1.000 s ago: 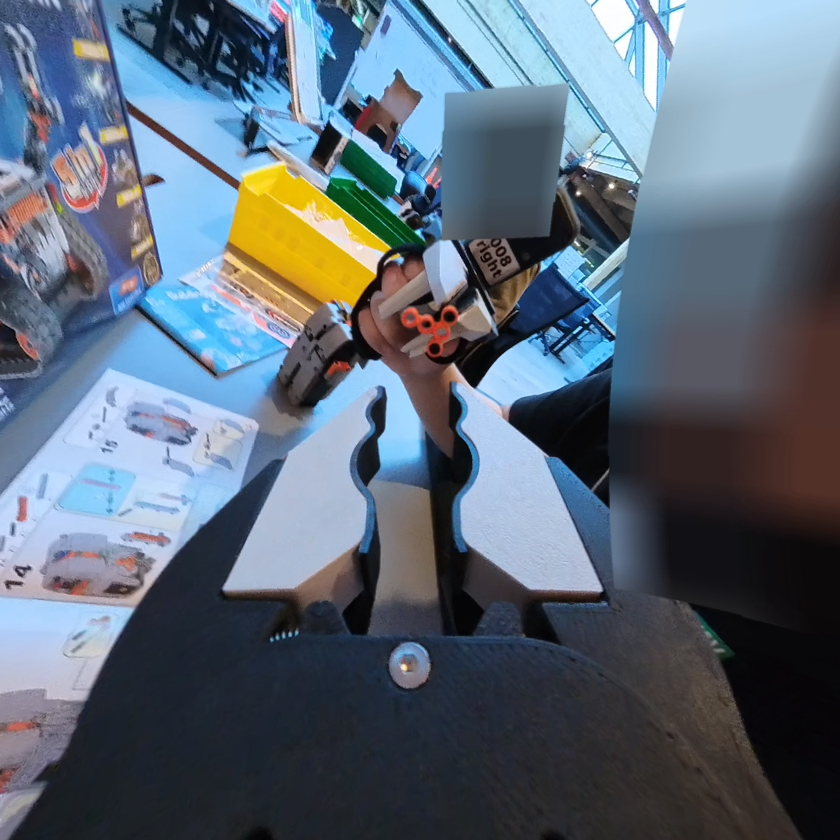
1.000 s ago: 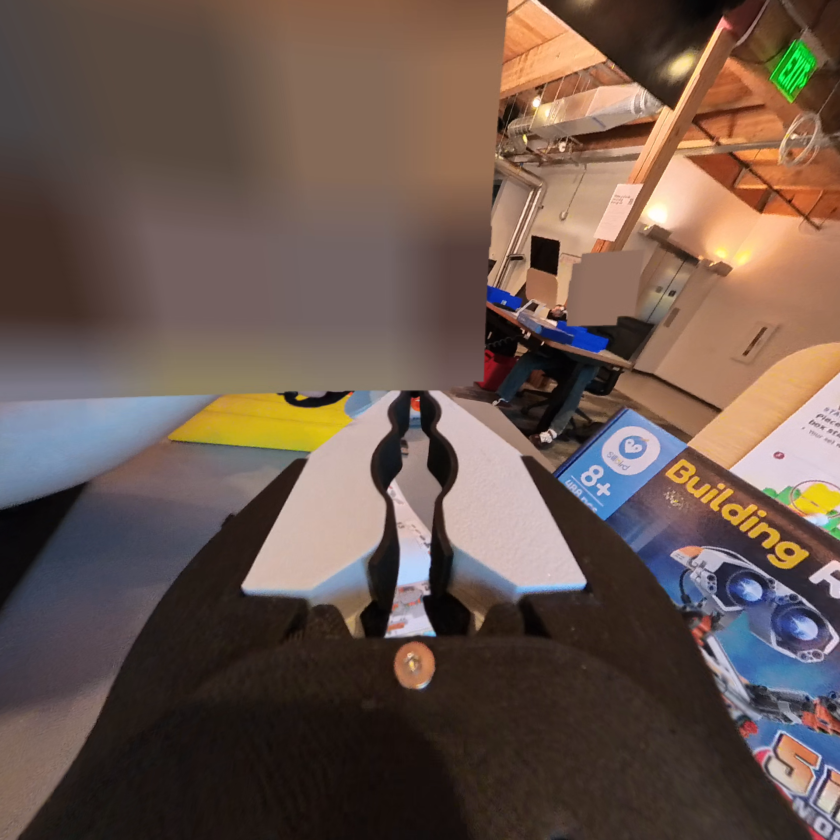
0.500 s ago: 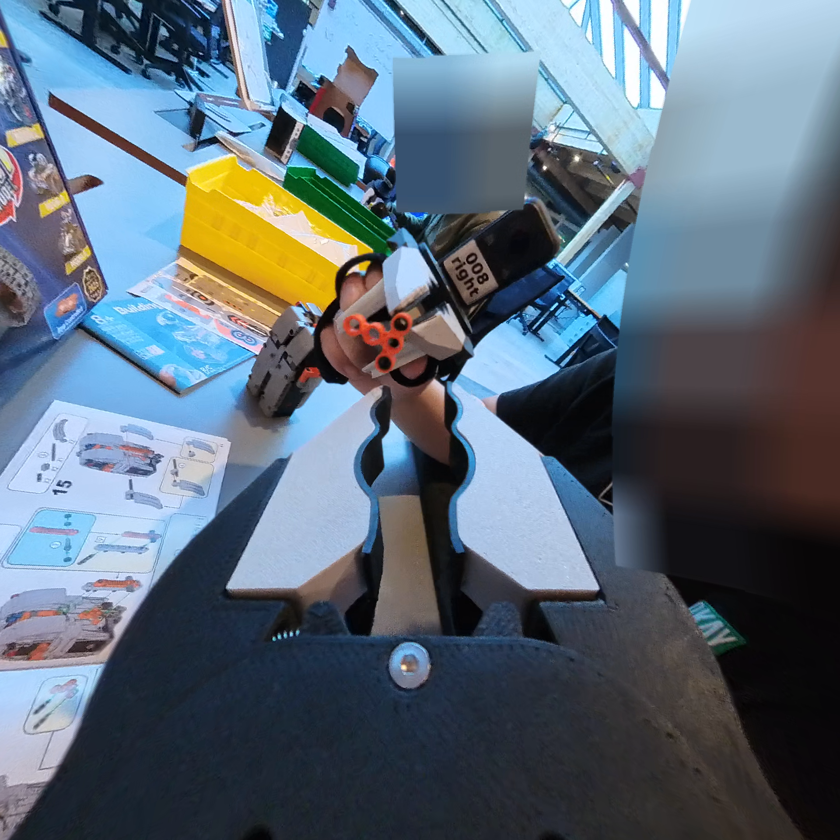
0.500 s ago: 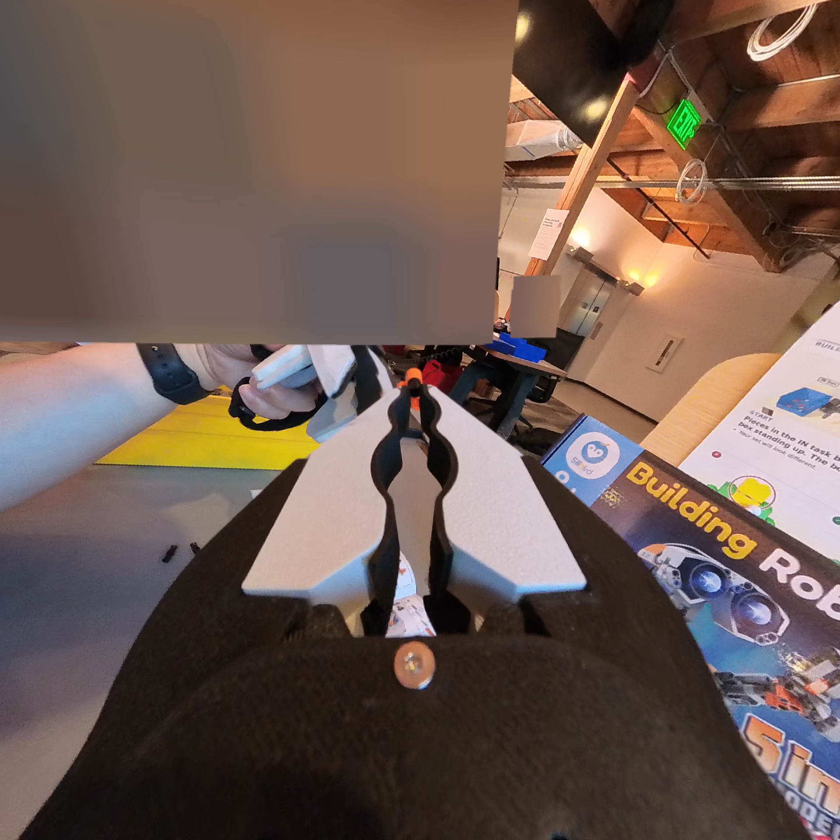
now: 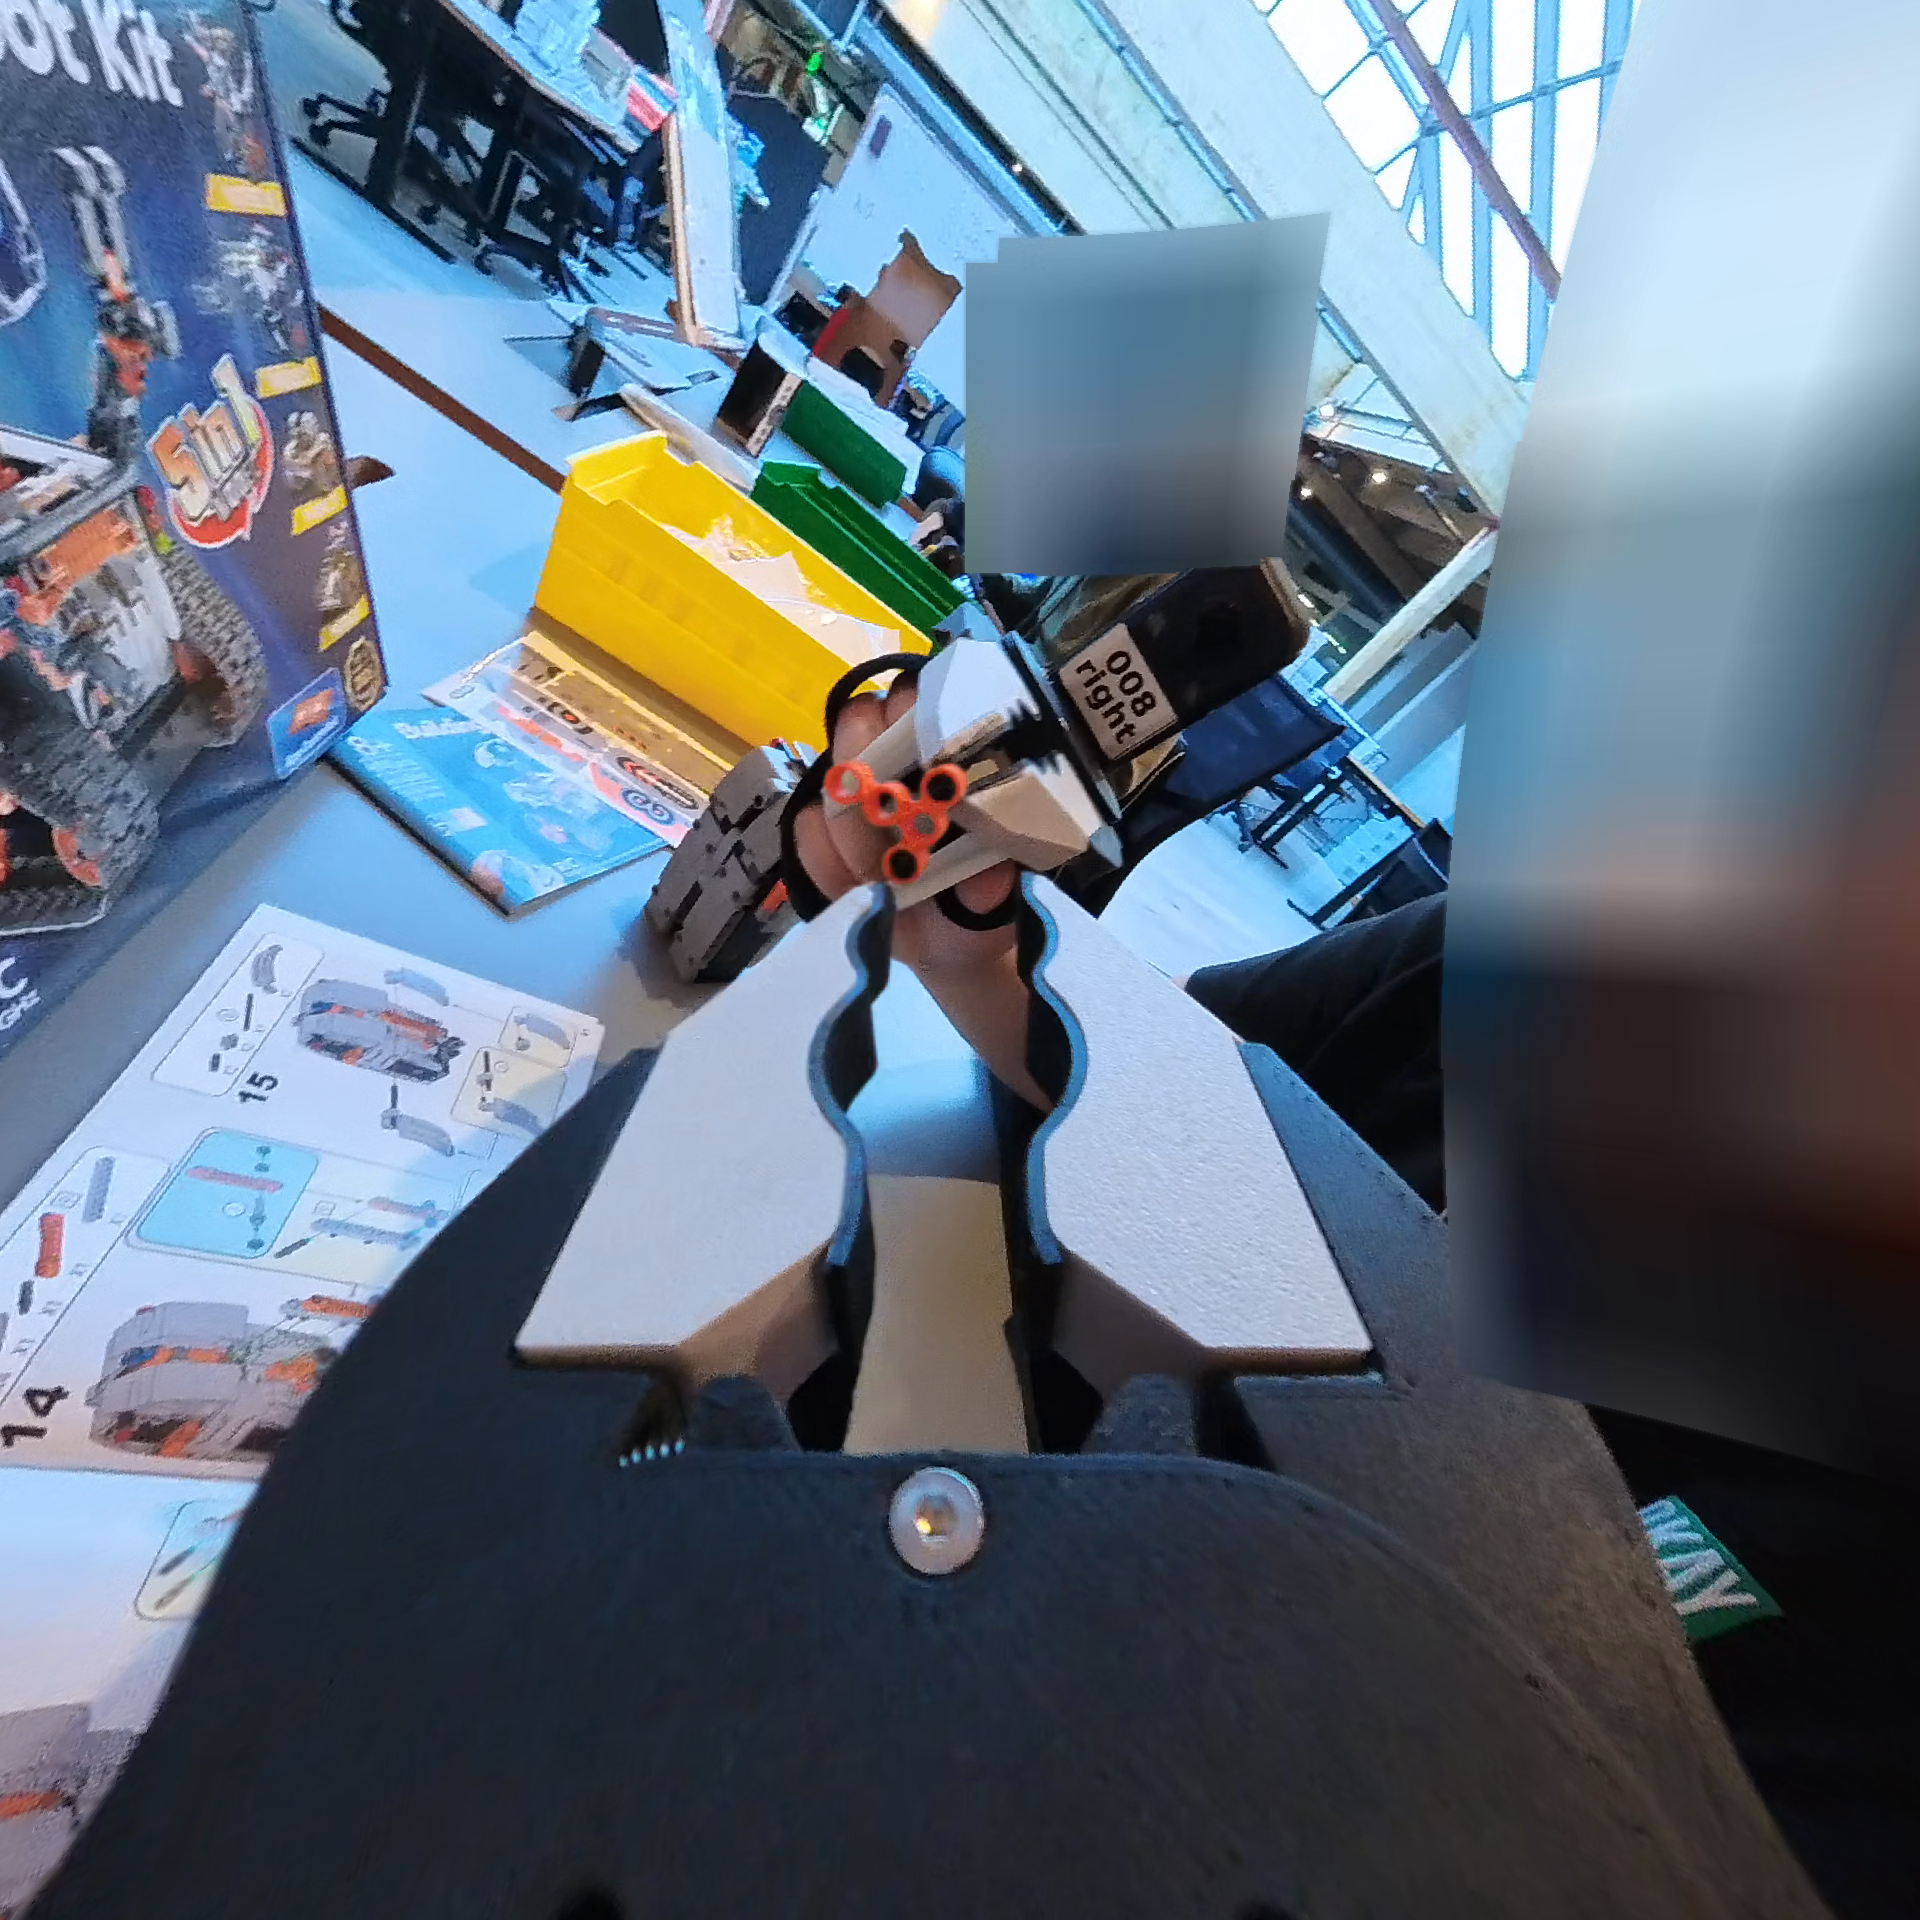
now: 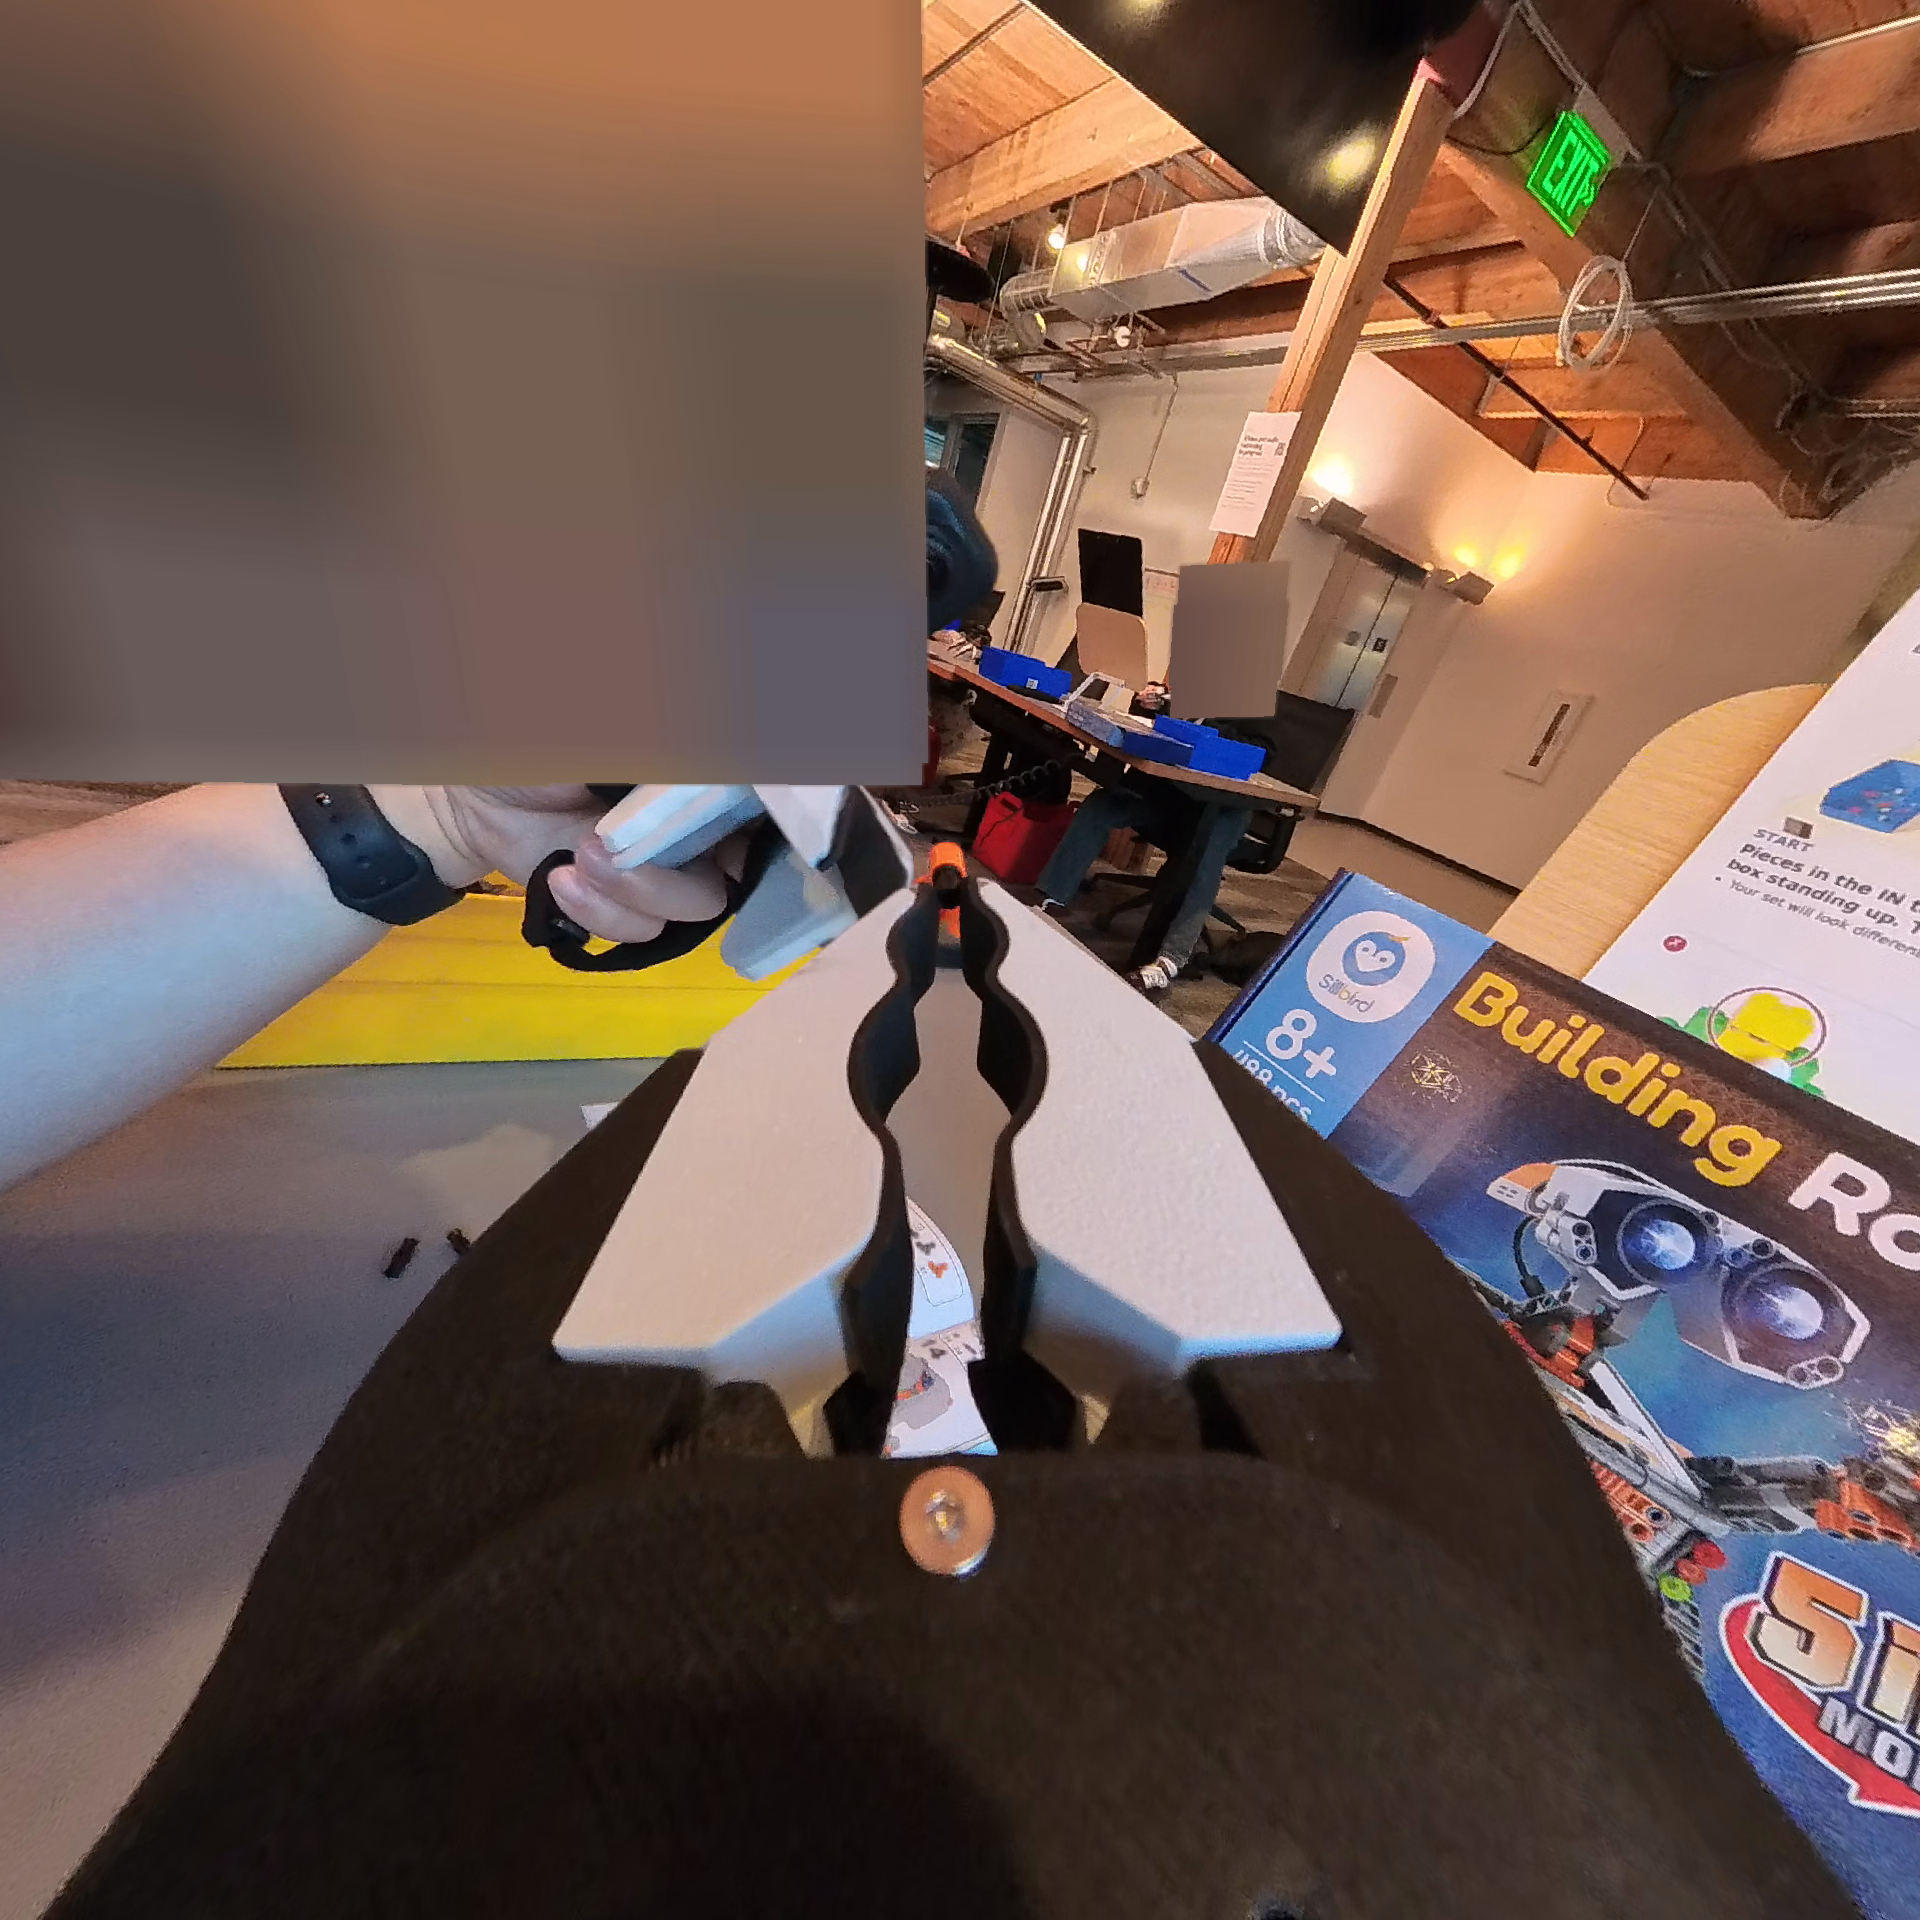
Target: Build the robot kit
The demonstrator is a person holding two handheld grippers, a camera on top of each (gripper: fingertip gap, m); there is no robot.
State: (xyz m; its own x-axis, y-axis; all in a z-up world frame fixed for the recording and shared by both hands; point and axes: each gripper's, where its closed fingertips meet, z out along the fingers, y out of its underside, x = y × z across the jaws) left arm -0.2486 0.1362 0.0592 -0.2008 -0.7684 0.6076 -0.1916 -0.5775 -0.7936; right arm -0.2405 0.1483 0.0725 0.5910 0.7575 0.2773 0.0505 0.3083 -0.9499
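While clamped at the very tips of the right hand-held gripper [image 6: 943, 906], the small orange three-lobed plastic piece [image 5: 902, 812] hangs in the air in front of the yellow plastic bin [image 5: 675, 582], clear of the pale grey worktop [image 5: 436, 499]. Grip squarely on the piece's middle so that no lobe can twist out. Point the left hand-held gripper [image 5: 951, 920], fingers apart and empty, straight at the piece from close below, not touching. Mind the grey brick-built block [image 5: 727, 873] just in front of the bin, and the white printed instruction sheet [image 5: 312, 1122] nearer still. Leave alone the tall blue cardboard kit box [image 5: 156, 520], left of the bin.
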